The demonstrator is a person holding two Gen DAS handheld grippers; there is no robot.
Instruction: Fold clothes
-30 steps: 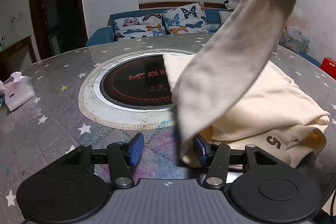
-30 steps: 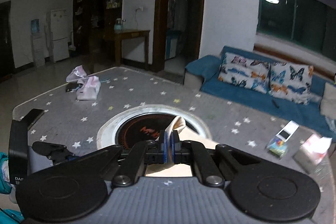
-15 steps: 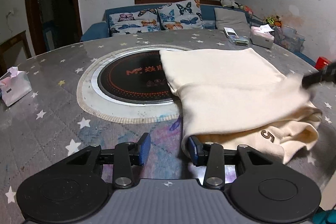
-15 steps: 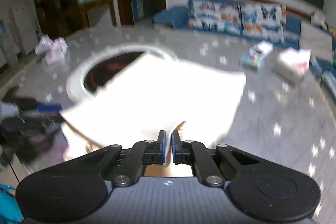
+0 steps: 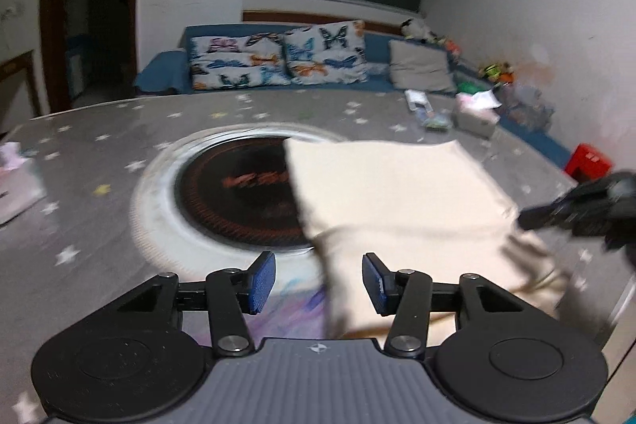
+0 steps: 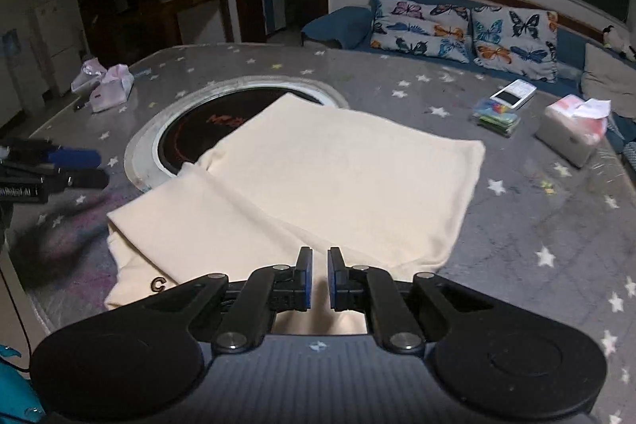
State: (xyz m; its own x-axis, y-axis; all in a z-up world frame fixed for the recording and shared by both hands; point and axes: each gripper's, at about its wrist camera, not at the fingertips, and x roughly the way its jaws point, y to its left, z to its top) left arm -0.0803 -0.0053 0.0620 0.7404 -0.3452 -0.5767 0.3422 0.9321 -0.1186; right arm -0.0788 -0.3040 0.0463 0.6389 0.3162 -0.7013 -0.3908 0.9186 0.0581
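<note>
Right wrist view: the cream garment [image 6: 330, 185] lies folded on the star-patterned worktop [image 6: 536, 225], one corner overlapping the round black hob [image 6: 190, 134] set into it. The right claw [image 6: 320, 277] sits low over the garment's near edge, its jaws opening with a narrow gap and no cloth pinched between the pads. In the left wrist view, the left claw [image 5: 318, 283] hangs released above the garment's [image 5: 397, 193] left edge, jaws opening wide, the fold's edge between them untouched. A tissue box [image 6: 572, 134] stands well apart.
</note>
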